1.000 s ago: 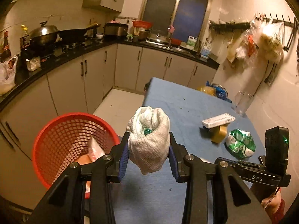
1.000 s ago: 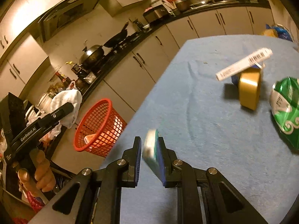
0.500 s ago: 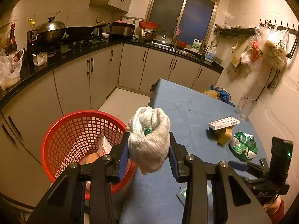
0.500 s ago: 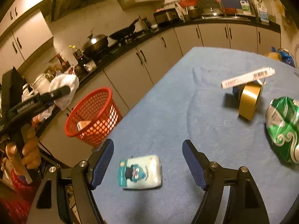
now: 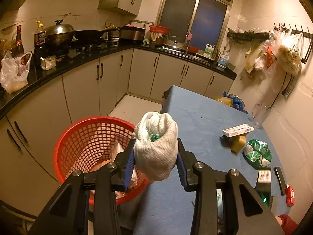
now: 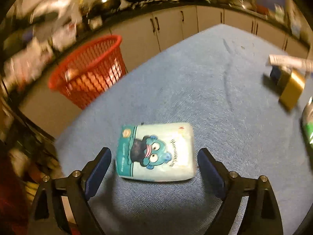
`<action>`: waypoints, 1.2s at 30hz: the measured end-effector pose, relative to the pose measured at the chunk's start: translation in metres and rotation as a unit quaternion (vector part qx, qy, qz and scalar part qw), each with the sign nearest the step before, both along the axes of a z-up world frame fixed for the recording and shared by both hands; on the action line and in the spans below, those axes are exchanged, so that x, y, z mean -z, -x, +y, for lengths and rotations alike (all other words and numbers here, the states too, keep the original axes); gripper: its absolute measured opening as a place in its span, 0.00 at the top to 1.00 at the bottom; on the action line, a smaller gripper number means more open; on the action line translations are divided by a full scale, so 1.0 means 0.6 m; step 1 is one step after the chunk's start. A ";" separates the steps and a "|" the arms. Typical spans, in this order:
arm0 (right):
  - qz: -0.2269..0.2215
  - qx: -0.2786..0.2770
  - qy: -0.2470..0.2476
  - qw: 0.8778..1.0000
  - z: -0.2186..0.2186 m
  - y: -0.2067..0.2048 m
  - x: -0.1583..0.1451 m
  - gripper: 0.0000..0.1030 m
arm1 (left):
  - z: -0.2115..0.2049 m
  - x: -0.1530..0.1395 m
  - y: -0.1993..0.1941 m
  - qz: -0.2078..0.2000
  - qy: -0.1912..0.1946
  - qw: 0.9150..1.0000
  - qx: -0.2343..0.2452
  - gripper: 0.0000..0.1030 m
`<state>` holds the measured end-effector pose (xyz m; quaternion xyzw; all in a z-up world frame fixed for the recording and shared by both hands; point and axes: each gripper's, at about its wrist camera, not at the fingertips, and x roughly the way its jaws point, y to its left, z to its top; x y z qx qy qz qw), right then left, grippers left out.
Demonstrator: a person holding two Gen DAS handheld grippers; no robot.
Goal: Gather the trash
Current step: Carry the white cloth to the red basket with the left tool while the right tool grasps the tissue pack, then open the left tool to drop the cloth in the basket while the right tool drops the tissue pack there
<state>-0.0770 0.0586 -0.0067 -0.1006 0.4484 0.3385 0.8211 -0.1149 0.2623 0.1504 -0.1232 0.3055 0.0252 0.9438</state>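
Observation:
My left gripper (image 5: 155, 163) is shut on a balled white cloth (image 5: 156, 146) with something green inside, held near the table's left edge beside the red mesh basket (image 5: 78, 137). The basket, which holds some wrappers, also shows in the right wrist view (image 6: 88, 72). My right gripper (image 6: 154, 164) is open, its jaws wide on either side of a light-blue tissue pack (image 6: 156, 152) with a cartoon face that lies flat on the blue tablecloth (image 6: 215, 78).
On the table lie a white box (image 5: 237, 130) on a brown tape roll (image 5: 237, 143), a green crumpled bag (image 5: 258, 152), a small red box (image 5: 290, 194) and a glass (image 5: 259, 114). Cabinets and a cluttered counter (image 5: 58, 66) run along the left.
My right gripper opened and let the tissue pack drop flat on the table, then moved in low over it. My left gripper carried the cloth nearer the basket.

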 end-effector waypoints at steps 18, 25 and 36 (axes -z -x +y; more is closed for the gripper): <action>0.012 0.003 -0.106 0.994 -0.011 -0.030 -0.094 0.25 | 0.100 0.036 0.021 0.028 0.012 0.998 -0.052 0.64; 0.034 -0.034 -0.180 0.983 0.073 -0.062 -0.165 0.25 | 0.128 0.058 0.015 0.048 0.011 0.997 -0.056 0.64; 0.143 -0.054 -0.248 0.956 0.234 -0.129 -0.155 0.23 | 0.170 0.115 -0.003 0.079 0.014 0.995 -0.064 0.60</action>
